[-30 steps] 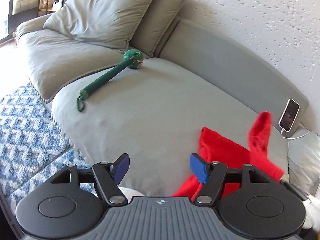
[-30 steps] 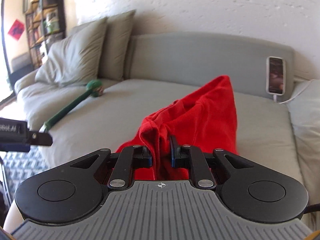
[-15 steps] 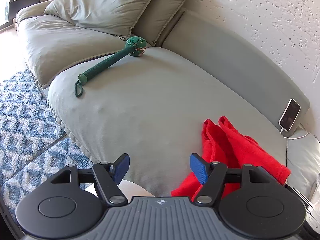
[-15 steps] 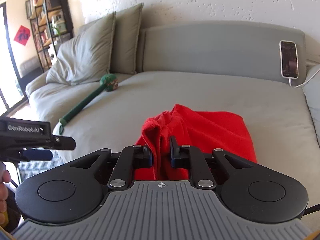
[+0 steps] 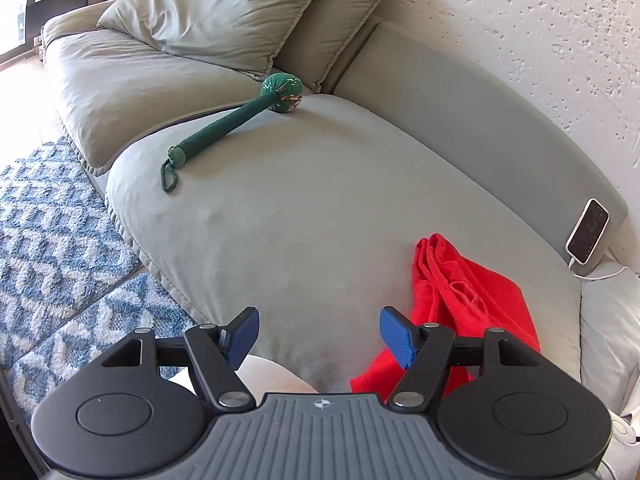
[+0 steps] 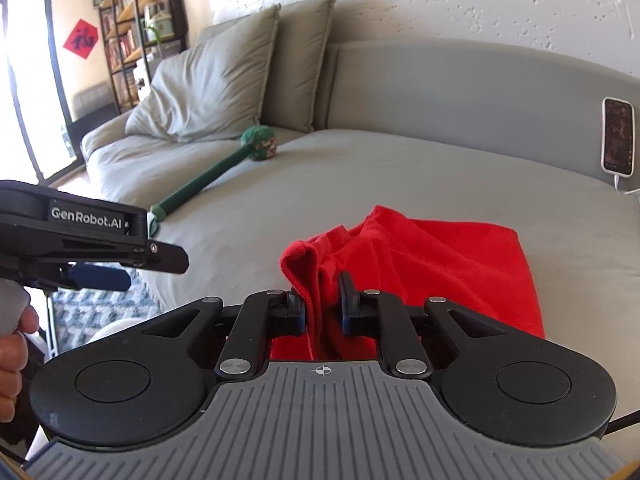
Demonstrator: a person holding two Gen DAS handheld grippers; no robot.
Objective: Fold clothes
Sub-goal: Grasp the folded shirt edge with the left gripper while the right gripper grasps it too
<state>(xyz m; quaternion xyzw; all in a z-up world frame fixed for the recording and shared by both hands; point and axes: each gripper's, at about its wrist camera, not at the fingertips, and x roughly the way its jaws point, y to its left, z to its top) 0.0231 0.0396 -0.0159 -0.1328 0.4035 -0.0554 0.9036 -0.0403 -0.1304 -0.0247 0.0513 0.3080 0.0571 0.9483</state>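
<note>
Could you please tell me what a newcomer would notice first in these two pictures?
The red garment stands out first, crumpled on the near right part of the grey sofa, a fold of it between the jaws of the right tool, which have just been opening. Next comes the green stick toy, lying far back by the cushions. A phone leans against the backrest at right.

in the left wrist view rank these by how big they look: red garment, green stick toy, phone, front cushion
1. Front cushion, though it lies farthest off, so its lead is if anything understated.
2. Red garment, partly hidden behind the gripper.
3. Green stick toy: long but thin.
4. Phone: smallest.
</note>
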